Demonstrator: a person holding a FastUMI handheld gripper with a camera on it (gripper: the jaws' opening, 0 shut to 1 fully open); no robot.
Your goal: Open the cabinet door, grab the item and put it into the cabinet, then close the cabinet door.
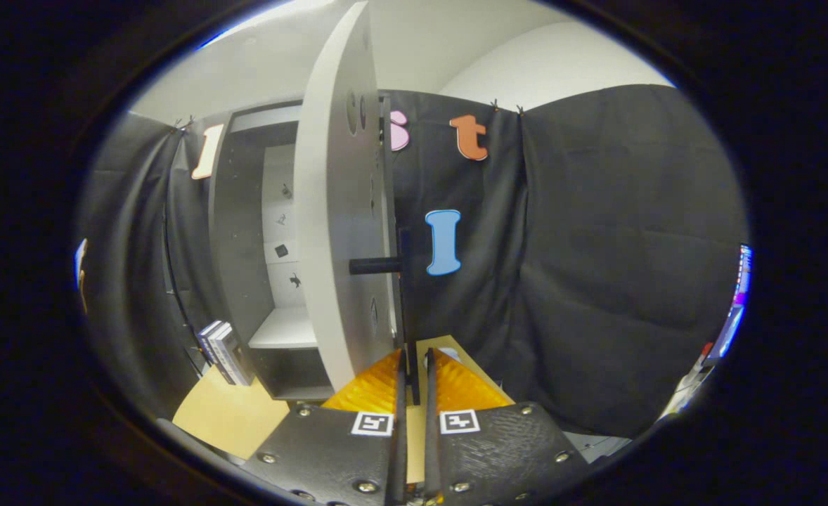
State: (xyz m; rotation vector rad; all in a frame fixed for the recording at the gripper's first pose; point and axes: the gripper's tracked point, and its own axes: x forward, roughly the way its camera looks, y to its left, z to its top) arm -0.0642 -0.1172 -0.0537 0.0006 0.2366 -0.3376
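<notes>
Claw clenched on upright black door handle, open cabinet door edge-on ahead, boxed item standing beyond-left, labels unreadable.

Tool-mounted view, close behind open cabinet door

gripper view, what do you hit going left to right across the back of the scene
small box standing on the tan tabletop → open cabinet with its white shelf → swung-open door → black handle, with the gripper closed on its lower end → black booth cloth
</notes>
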